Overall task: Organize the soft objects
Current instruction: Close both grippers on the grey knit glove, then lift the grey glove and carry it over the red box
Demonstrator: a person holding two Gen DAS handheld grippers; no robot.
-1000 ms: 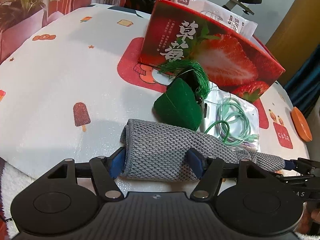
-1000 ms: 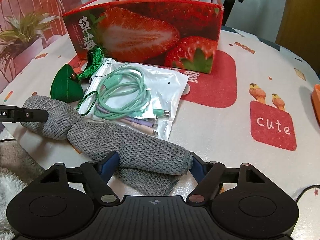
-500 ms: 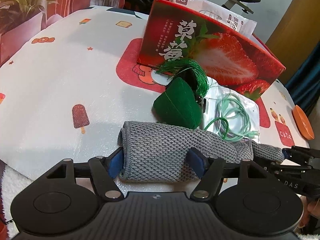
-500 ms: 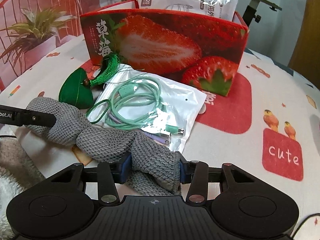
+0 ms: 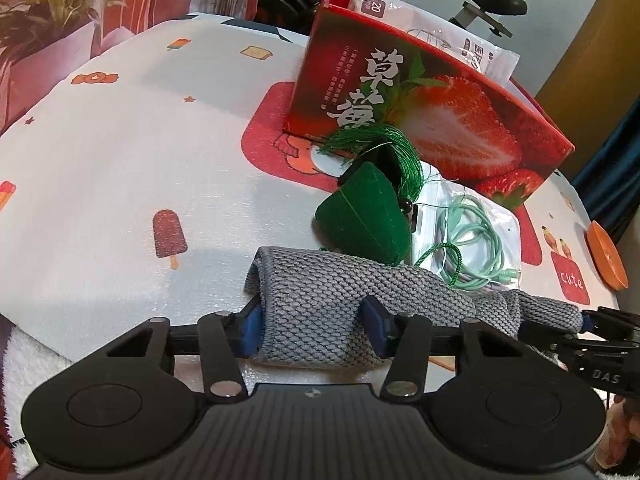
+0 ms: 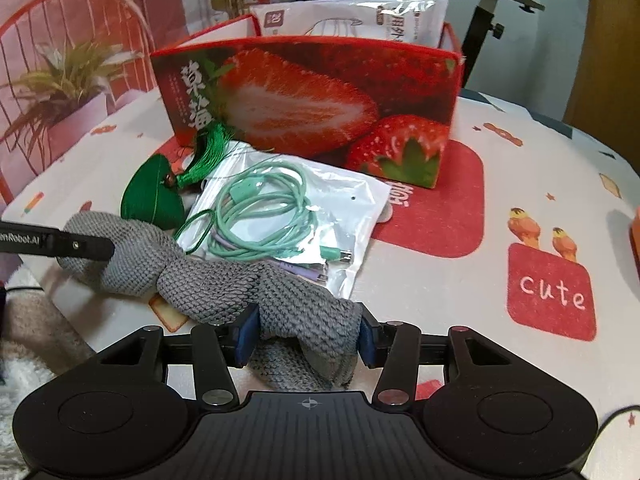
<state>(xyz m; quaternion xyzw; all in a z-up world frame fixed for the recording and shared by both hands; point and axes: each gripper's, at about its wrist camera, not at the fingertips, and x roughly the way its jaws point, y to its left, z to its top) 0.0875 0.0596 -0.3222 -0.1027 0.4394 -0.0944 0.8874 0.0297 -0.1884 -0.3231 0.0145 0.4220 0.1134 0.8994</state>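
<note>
Grey knit cloth (image 5: 340,296) lay rolled and twisted along the near edge of the desk (image 5: 120,184), which wore a white cover printed with popsicles and red patches. Left tongs (image 5: 314,330) were at one end of the cloth, jaws closing, blue pads (image 5: 250,326) against its sides and the roll bunched between them. Right tongs (image 6: 306,334) had the other end, pads pressed on the pinched knit while the jaws were easing apart; loose folds hung below. In the right view the left tongs' finger showed as a black bar across the far end of the cloth (image 6: 208,284). Just behind the cloth sat a green pouch (image 5: 364,220) with a tassel, touching it, and beside that a clear bag of mint cables (image 6: 288,220), its near corner overlapped by the cloth. A red strawberry box (image 6: 312,108) stood further back, a white packet (image 6: 352,20) sticking out of it. An orange dish (image 5: 606,256) sat at the desk's right edge.
</note>
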